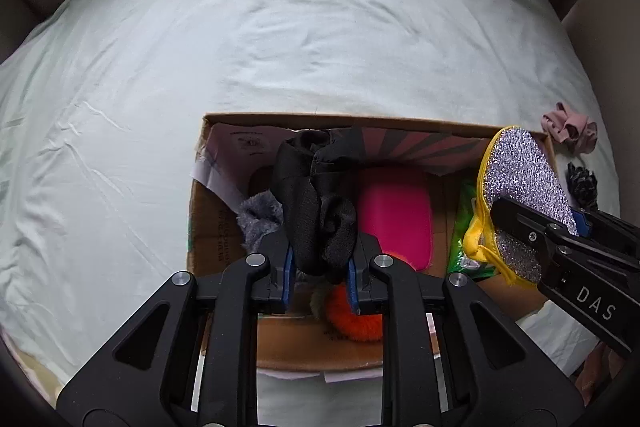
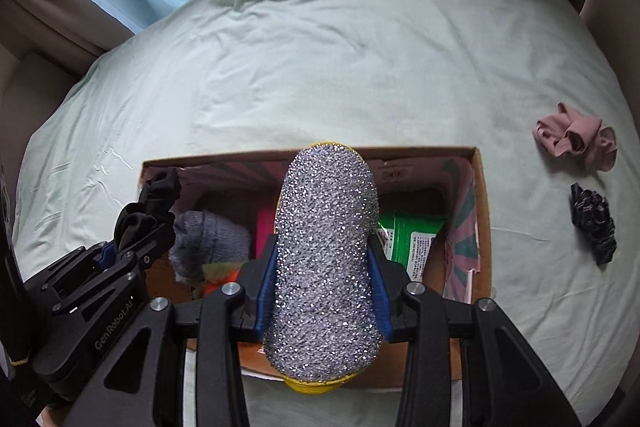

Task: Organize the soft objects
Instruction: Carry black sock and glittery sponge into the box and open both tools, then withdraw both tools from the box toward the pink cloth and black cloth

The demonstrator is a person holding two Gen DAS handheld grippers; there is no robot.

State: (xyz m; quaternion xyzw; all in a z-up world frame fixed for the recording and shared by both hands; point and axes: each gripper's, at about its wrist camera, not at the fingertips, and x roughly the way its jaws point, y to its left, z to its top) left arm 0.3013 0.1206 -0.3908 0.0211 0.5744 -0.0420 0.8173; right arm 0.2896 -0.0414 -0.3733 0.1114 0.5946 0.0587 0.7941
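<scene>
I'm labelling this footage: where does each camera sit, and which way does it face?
Left wrist: on the left tongs, facing the cardboard box over a gripped black cloth; right tongs intrude.
Right wrist: on the right tongs, gripping the glittery sponge above the box; left tongs show.
Shared: box, bed, pink cloth.

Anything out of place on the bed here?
Two soft items, a pink cloth and a dark scrunchie, lie loose on the sheet right of the box, not inside it.
</scene>
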